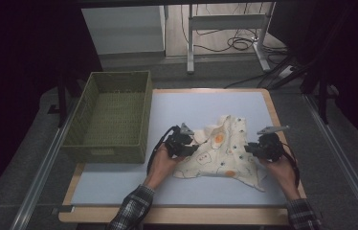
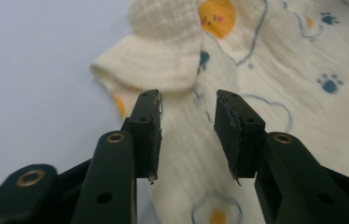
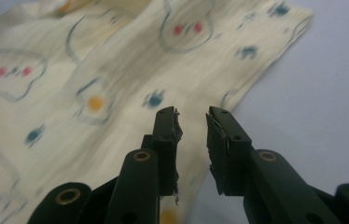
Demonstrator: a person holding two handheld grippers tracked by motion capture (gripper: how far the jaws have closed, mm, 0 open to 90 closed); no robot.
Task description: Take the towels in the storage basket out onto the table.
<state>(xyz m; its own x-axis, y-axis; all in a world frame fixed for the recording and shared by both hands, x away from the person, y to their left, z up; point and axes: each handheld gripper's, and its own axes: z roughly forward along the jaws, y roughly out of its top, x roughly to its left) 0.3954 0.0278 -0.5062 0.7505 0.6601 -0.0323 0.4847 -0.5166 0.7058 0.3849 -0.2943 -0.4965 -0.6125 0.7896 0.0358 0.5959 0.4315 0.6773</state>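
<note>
A cream cloth (image 1: 225, 151) printed with fried eggs and blue paw marks lies rumpled on the pale blue table top (image 1: 186, 103). My left gripper (image 1: 194, 147) is at the cloth's left edge. In the left gripper view its jaws (image 2: 186, 105) stand apart just above the cloth (image 2: 182, 154), near a folded-over corner (image 2: 154, 65), with nothing pinched. My right gripper (image 1: 248, 148) is at the cloth's right side. In the right gripper view its jaws (image 3: 191, 116) show a narrow gap and hover over the cloth's edge (image 3: 116, 79), holding nothing.
A green woven basket (image 1: 105, 153) stands at the table's left, with nothing in it. Beyond the table's far edge are a desk frame (image 1: 225, 21) and cables on the floor (image 1: 237, 43). Bare table top lies in front of the cloth and behind it.
</note>
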